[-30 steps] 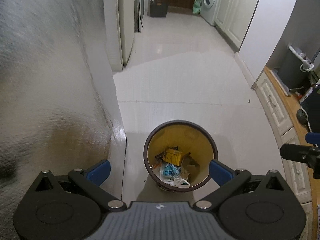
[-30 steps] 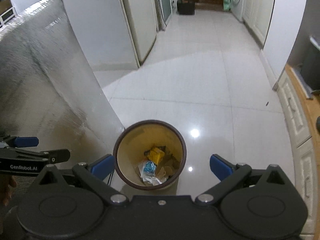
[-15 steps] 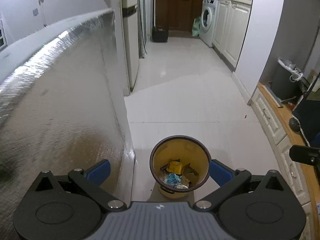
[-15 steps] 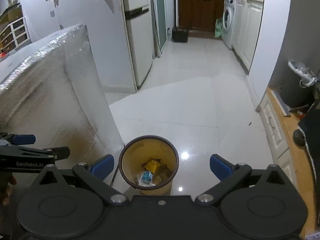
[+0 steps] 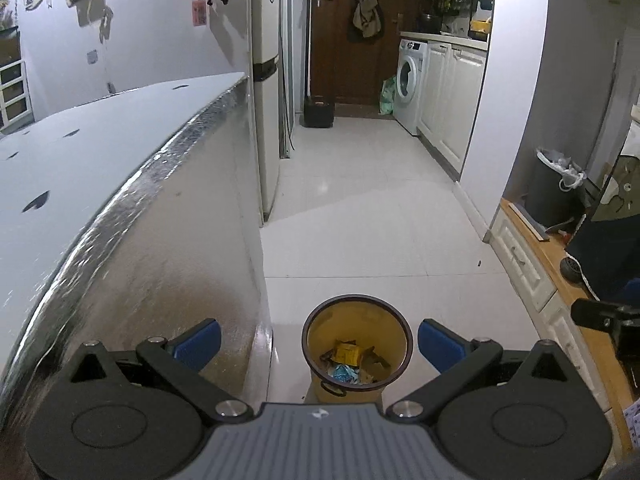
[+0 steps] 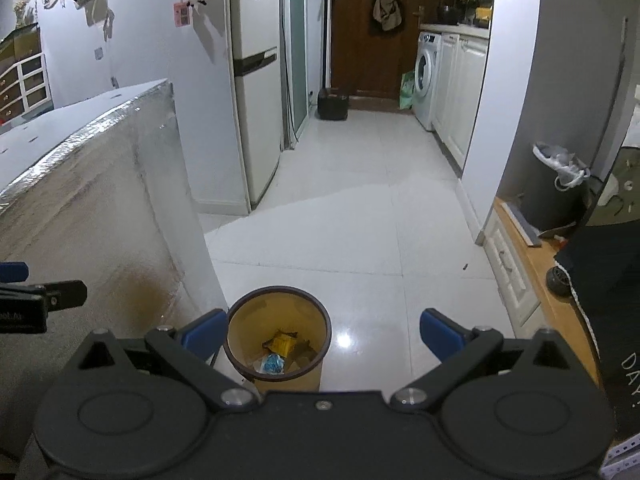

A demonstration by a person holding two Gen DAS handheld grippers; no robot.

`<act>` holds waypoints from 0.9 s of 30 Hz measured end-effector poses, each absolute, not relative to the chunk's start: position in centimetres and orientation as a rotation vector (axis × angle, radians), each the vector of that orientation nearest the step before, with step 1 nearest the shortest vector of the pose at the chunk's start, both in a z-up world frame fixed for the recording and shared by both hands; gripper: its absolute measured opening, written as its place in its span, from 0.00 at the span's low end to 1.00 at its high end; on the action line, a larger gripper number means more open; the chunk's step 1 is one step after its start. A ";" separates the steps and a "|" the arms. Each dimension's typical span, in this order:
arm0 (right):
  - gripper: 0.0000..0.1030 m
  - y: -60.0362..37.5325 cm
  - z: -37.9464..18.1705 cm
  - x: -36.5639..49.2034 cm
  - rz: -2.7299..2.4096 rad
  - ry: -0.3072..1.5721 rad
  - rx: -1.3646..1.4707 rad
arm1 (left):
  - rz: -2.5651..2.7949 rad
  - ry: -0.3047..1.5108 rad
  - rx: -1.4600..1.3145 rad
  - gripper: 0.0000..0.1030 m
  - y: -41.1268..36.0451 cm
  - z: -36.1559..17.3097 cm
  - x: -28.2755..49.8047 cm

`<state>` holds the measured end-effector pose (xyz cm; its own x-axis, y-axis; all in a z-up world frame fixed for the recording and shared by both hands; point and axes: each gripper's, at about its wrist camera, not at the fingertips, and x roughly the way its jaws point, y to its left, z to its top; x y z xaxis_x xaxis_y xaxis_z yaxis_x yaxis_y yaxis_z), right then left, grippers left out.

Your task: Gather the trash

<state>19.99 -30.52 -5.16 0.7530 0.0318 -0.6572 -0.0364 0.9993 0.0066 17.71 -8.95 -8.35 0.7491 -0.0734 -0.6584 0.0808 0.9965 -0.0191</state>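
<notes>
A small yellow waste bin [image 5: 356, 322] with a dark rim stands on the white floor, holding yellow and blue wrappers [image 5: 348, 360]. My left gripper [image 5: 318, 346] hangs high above it, open, with nothing between its blue fingertips. In the right wrist view the same bin [image 6: 278, 320] sits low and left of centre, its wrappers [image 6: 280, 352] visible inside. My right gripper [image 6: 320, 332] is open and empty too, with the bin just inside its left fingertip [image 6: 202, 330]. The left gripper's tip [image 6: 40, 300] shows at the left edge.
A foil-covered table [image 5: 120, 200] fills the left side beside the bin. A fridge [image 5: 266, 80] stands beyond it. On the right run white drawers under a wooden counter [image 5: 536, 248] and a dark lined bin [image 5: 554, 188]. The white tiled floor leads to a washing machine [image 5: 408, 80].
Both grippers have risen and tilted up: the bin has shrunk and dropped lower in both views, and the tabletop and far kitchen have come into sight. Both stayed open.
</notes>
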 end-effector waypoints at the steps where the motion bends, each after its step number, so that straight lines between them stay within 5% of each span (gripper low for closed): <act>1: 1.00 -30.5 -5.1 19.5 0.038 0.712 -0.005 | -0.076 0.712 0.010 1.00 -8.8 -8.3 17.2; 27: 1.00 -29.2 -6.6 12.8 -0.038 0.616 0.006 | -0.086 0.595 0.032 1.00 -7.5 -10.6 11.4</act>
<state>12.83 -29.24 -6.60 0.8154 -0.0334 -0.5779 0.0371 0.9993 -0.0053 11.44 -7.46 -10.61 0.8245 -0.0721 -0.5613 0.0906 0.9959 0.0051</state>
